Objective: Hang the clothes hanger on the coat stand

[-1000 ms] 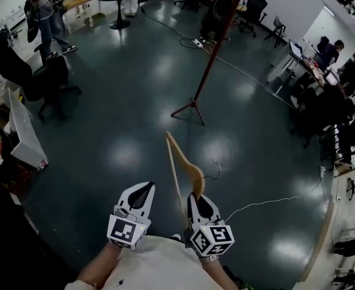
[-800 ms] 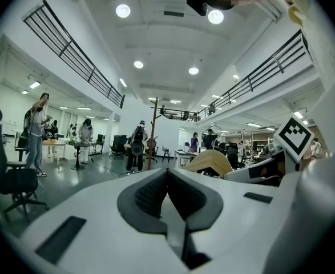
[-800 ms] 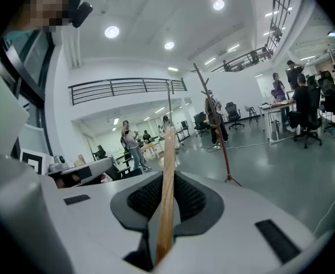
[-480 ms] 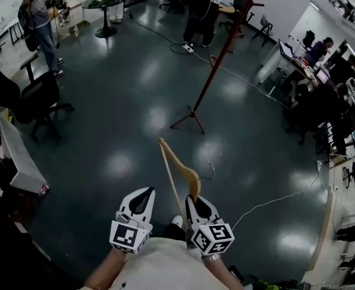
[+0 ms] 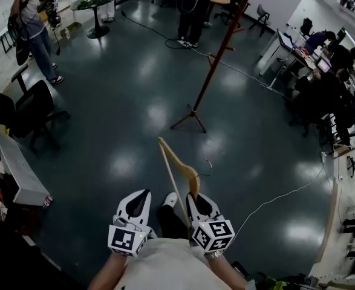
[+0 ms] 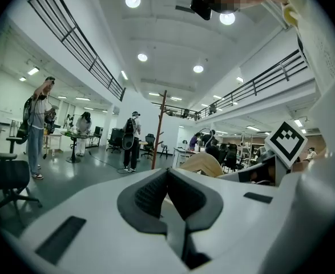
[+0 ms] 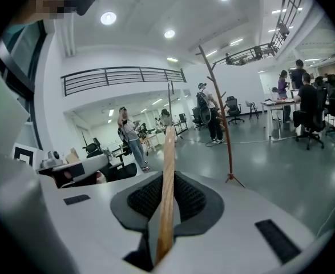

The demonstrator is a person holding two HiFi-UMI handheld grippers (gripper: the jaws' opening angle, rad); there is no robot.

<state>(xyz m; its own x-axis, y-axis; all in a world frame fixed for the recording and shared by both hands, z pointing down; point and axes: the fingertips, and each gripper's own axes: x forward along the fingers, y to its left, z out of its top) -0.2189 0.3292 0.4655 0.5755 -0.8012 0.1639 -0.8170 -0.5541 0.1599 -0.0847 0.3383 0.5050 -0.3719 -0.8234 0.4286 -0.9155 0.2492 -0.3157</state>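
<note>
**Thin grip, distant stand**

The wooden clothes hanger (image 5: 176, 165) is clenched edge-on in the right claw (image 5: 196, 199) and rises ahead of the person, its wire hook (image 5: 208, 169) turned rightward. Held so narrowly, it may swivel and miss a peg. The left claw (image 5: 138, 204) is closed on nothing. The coat stand (image 5: 216, 59) is well apart on thin feet, so a knock could tip it. A floor cable (image 5: 274, 198) might snag a step.

White claws (image 5: 141, 196) (image 5: 195, 199), black-patterned marker cubes (image 5: 126, 239) (image 5: 214, 234)
</note>
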